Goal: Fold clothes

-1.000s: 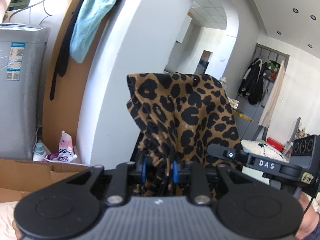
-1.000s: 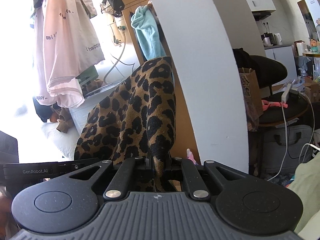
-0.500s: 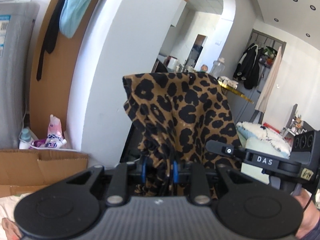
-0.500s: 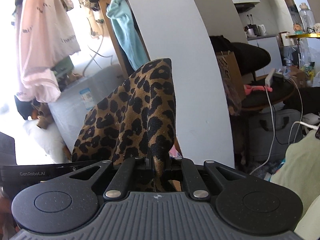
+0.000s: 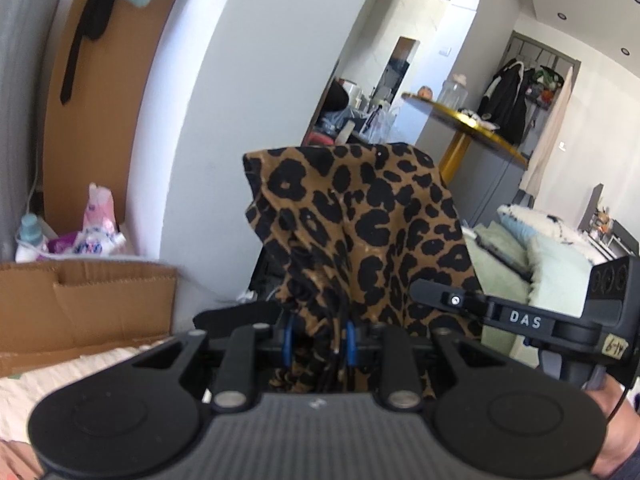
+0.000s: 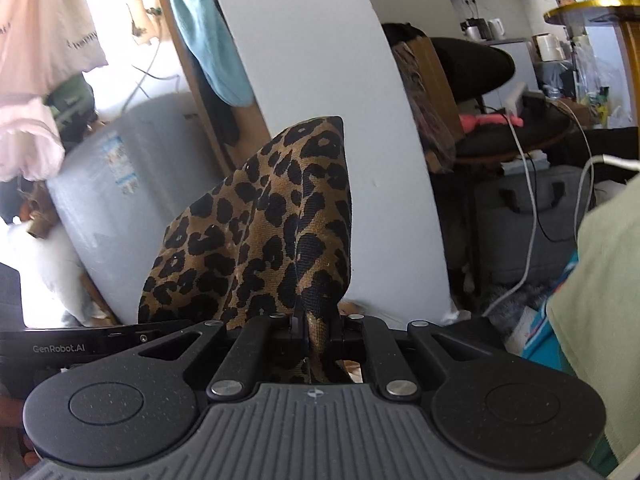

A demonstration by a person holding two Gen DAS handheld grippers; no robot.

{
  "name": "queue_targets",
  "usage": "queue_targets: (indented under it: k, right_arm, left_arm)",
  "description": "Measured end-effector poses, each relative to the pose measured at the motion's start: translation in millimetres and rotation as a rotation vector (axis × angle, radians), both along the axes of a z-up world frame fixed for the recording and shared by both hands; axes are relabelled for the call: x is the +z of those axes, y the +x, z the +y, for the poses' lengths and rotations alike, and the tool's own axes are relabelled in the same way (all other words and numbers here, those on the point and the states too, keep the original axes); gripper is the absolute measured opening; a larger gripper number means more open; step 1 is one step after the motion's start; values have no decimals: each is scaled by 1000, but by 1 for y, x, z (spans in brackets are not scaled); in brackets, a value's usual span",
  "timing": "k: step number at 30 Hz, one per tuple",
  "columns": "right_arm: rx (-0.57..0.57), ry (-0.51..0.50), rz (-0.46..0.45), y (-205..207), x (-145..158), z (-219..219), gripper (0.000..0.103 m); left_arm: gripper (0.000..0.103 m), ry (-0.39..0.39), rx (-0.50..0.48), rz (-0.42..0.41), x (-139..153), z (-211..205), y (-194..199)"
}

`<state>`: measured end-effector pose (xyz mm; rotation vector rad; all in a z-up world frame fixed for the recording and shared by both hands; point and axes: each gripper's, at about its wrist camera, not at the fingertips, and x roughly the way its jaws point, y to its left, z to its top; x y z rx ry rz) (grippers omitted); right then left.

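A leopard-print garment (image 5: pixel 360 224) hangs in the air between my two grippers. My left gripper (image 5: pixel 318 340) is shut on a bunched edge of it, the cloth standing up over the fingers and hiding the tips. In the right wrist view the same leopard-print garment (image 6: pixel 272 232) rises in a peak above my right gripper (image 6: pixel 318 332), which is shut on a thin fold of it. The right gripper's body (image 5: pixel 560 320) shows at the right of the left wrist view, and the left gripper's body (image 6: pixel 80 344) at the left of the right wrist view.
A white pillar (image 5: pixel 192 120) stands close ahead, with a cardboard box (image 5: pixel 84 304) and detergent bottles (image 5: pixel 92 232) at its foot. A grey appliance (image 6: pixel 132 208) and hanging clothes (image 6: pixel 44 32) are at the left. A pale green cloth pile (image 6: pixel 600 280), cables and a chair (image 6: pixel 472 64) lie to the right.
Both grippers have sunk with the garment still held: the pillar, hanging clothes and ceiling have slid upward in both views, and the cardboard box and floor clutter have come into view.
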<state>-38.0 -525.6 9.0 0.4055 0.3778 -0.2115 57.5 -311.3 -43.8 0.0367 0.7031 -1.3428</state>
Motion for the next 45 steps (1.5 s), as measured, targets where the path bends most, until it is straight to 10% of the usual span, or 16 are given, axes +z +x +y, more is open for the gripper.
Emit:
queue_targets:
  k: [18,45]
  right_arm:
    - [-75,-47,143,61,-171,-29,6]
    - [-138,-68,302,179,-274,-141,6]
  left_arm:
    - [25,109,-39,134,-163,-64,54]
    - [25,158,-24,390,-292,-190,133]
